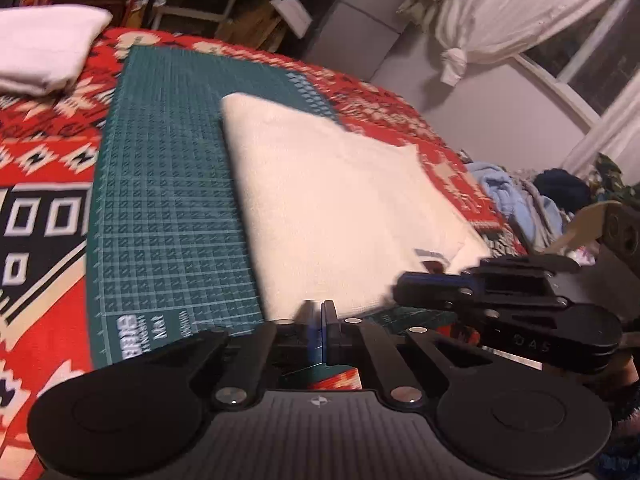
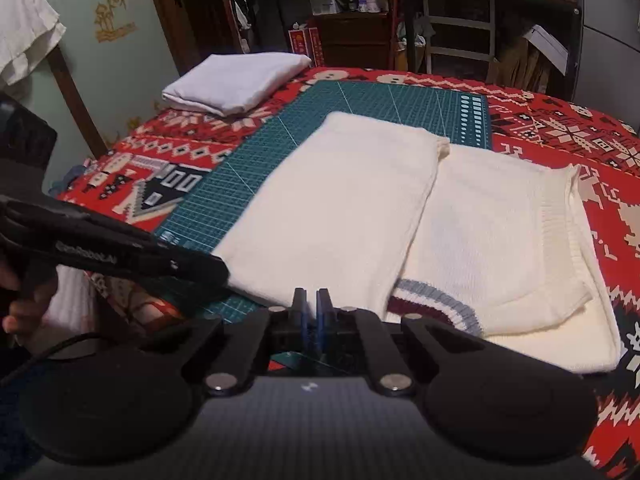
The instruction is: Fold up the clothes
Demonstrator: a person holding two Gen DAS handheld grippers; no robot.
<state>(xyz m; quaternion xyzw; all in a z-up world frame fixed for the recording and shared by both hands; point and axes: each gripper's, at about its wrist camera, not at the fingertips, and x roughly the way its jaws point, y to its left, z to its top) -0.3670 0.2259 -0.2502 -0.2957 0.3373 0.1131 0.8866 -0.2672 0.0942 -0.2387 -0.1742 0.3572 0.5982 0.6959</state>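
Observation:
A cream knit sweater [image 2: 360,208] lies partly folded on the green cutting mat [image 2: 320,108], its left side folded over and its striped maroon and grey collar [image 2: 436,304] at the near edge. It also shows in the left wrist view [image 1: 336,208]. My left gripper [image 1: 319,312] is shut and empty at the sweater's near edge; in the right wrist view it [image 2: 216,270] points in from the left. My right gripper [image 2: 312,300] is shut and empty just before the near edge, left of the collar; in the left wrist view it [image 1: 404,284] comes in from the right.
A folded white garment [image 2: 236,80] lies at the far left of the bed. The red patterned blanket [image 2: 560,128] covers the bed under the mat [image 1: 168,200]. Shelves and a chair [image 2: 456,28] stand behind the bed. A pile of clothes [image 1: 520,196] lies at the right.

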